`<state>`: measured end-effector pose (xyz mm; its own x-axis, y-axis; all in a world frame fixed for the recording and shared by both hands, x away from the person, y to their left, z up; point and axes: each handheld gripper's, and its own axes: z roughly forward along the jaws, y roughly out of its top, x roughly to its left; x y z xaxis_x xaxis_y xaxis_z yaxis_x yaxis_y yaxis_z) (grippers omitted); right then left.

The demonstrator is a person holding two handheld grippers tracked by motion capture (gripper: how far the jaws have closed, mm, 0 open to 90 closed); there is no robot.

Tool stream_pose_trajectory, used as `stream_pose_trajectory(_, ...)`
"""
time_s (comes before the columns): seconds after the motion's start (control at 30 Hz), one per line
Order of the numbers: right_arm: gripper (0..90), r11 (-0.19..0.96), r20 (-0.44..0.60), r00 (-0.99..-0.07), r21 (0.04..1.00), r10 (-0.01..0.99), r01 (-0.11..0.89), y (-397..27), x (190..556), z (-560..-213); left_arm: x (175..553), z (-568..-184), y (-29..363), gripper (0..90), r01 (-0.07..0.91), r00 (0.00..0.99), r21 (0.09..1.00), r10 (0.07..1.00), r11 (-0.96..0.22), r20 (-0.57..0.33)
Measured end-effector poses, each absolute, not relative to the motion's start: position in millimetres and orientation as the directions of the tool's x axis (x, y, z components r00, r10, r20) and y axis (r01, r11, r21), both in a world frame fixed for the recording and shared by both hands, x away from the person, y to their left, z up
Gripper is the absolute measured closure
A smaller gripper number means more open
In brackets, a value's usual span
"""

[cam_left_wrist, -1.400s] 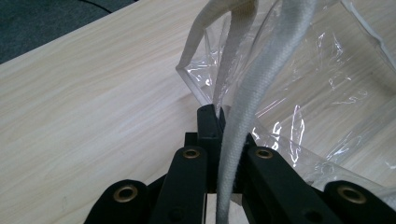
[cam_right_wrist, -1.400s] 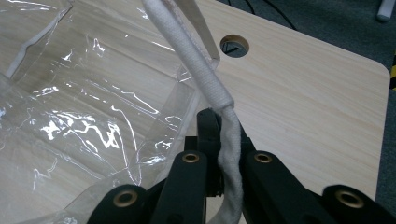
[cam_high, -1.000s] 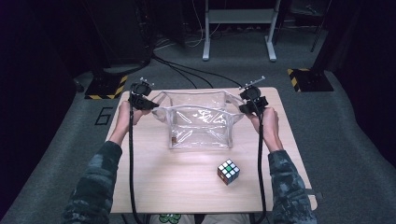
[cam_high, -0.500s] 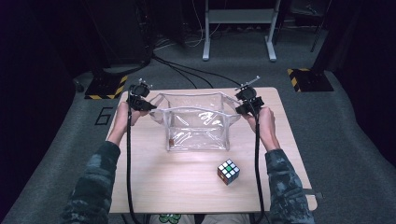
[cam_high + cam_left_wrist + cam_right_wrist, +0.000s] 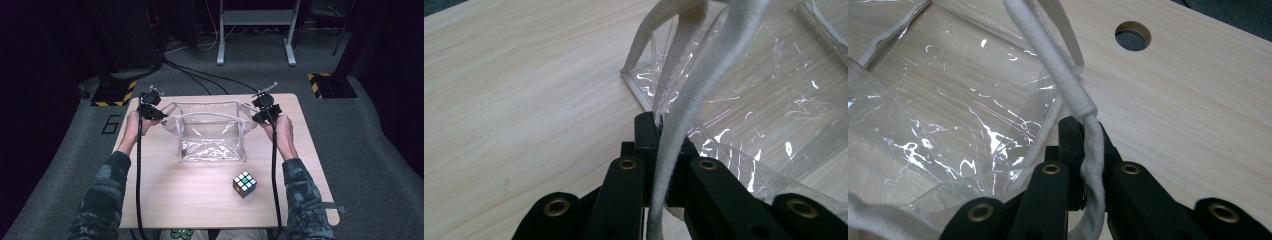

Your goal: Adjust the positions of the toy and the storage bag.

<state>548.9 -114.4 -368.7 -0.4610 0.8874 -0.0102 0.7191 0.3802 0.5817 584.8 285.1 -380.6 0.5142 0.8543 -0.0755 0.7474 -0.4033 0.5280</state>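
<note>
At the near edge of the table (image 5: 200, 210) we see bare wood and, a little to the right, a puzzle cube (image 5: 244, 183) standing alone, well apart from our work. Beyond it, at mid-table, sits the clear plastic bag (image 5: 212, 137), its mouth pulled wide open toward us. Our left gripper (image 5: 150, 111) has its fingers closed on the bag's left white strap (image 5: 689, 100), and our right gripper (image 5: 264, 111) has its fingers clamped on the right strap (image 5: 1068, 85). Compared with a second ago the two grippers stand slightly farther apart and the straps look tauter, so the opening has spread; we judge the bag is now ready to receive something, most likely the cube. Room is ample in front of the bag, and the cube has a free path. Behind the bag the table's far edge lies near, so there is little space to push it back. Past that edge are only carpet and cables.
</note>
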Motion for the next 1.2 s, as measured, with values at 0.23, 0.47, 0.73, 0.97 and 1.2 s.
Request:
stream_pose_trajectory(0.23,87.6,0.367,0.008,-0.453,0.574,0.892,0.732,-117,554,-374,588,-382,284,87.3,0.748,0.518,0.527,0.851,-0.403,-0.083)
stream_pose_trajectory(0.47,84.9,0.372,0.014,-0.466,0.578,0.885,0.726,-118,555,-375,586,-380,284,83.0,0.741,0.517,0.533,0.853,-0.409,-0.065)
stream_pose_trajectory(0.73,79.4,0.365,0.027,-0.468,0.588,0.883,0.722,-119,554,-374,586,-377,283,70.2,0.743,0.503,0.539,0.862,-0.397,-0.058)
stream_pose_trajectory(0.97,69.7,0.365,0.038,-0.483,0.605,0.875,0.708,-118,552,-371,583,-373,285,43.9,0.736,0.477,0.56,0.878,-0.381,-0.03)
stream_pose_trajectory(1.2,54.9,0.344,0.059,-0.48,0.622,0.876,0.703,-121,549,-367,579,-365,289,25.0,0.719,0.47,0.596,0.882,-0.357,-0.039)
